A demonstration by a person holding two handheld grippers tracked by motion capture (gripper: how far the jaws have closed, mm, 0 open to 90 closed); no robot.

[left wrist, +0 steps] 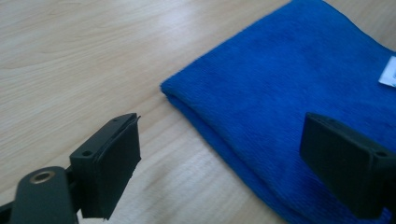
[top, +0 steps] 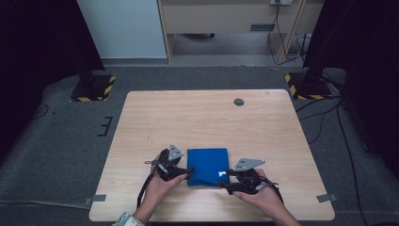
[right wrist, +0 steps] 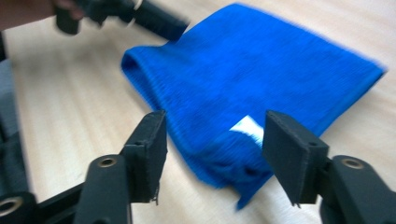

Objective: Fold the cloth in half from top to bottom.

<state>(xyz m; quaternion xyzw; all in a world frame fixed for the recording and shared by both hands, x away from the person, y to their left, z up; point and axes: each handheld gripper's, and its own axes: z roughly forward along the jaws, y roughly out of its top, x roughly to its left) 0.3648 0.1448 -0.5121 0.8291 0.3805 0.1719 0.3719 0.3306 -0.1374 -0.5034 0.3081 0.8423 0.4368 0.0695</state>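
High view: folded blue towel [top: 207, 166] flat at near table [top: 207, 115] edge, my left gripper [top: 184, 173] and right gripper [top: 227, 184] flanking near corners, guessing to pinch both. Left gripper view: jaws wide apart, nothing held, straddling towel's folded edge. Right gripper view: jaws apart too, empty, lined up on corner by white tag [right wrist: 247, 127].

Readable text: none in any view.
White tag [right wrist: 246, 127] on the blue cloth [right wrist: 261, 79]: blank as seen; print, if any, too small and blurred to read.
Yellow-and-black hazard stripes [top: 109, 87] on the stand bases beside the table: warning marking only, no lettering.
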